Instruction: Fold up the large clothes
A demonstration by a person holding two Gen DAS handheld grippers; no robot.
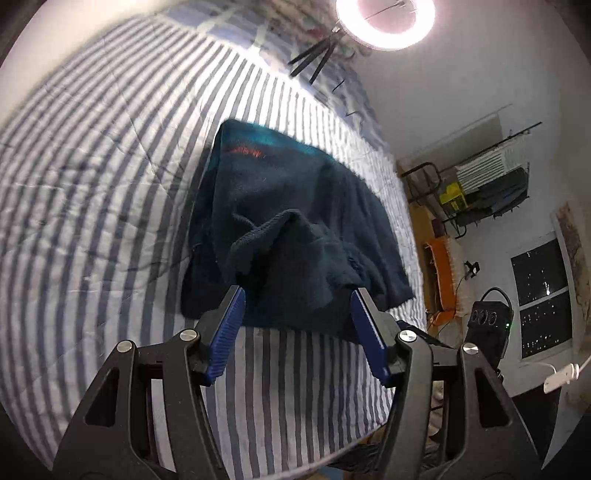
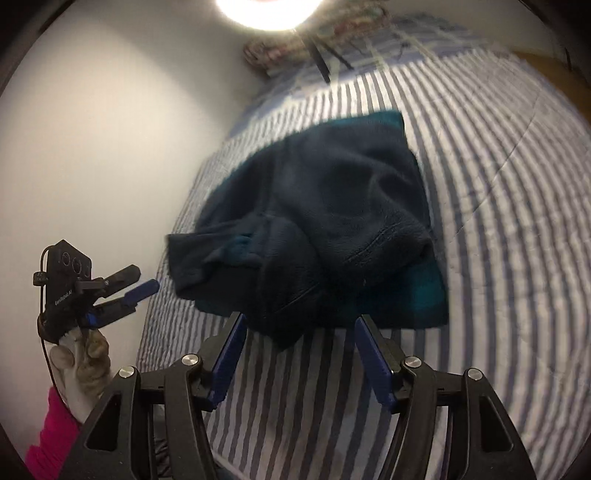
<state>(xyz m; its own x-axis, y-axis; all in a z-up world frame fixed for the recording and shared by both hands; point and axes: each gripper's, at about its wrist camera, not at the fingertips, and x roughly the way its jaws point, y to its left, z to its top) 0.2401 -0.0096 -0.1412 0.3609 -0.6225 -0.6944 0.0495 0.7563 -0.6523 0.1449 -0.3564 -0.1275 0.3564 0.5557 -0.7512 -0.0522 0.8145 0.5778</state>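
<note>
A dark teal fleece garment (image 1: 291, 229) lies folded in a rough rectangle on the striped bed; it also shows in the right wrist view (image 2: 332, 221). A rumpled sleeve or cuff lies bunched on top near its front edge. My left gripper (image 1: 297, 295) is open and empty, hovering just above the garment's near edge. My right gripper (image 2: 297, 319) is open and empty, just short of the garment's near edge. The left gripper also shows in the right wrist view (image 2: 142, 291), open, off the bed's left side.
The bed (image 1: 92, 184) has a blue-and-white striped cover. A ring light (image 1: 384, 22) on a tripod stands at the far end. Shelves (image 1: 480, 184), an orange chair (image 1: 441, 273) and a window (image 1: 543, 295) are to the right. A white wall (image 2: 110, 147) runs along the bed's left.
</note>
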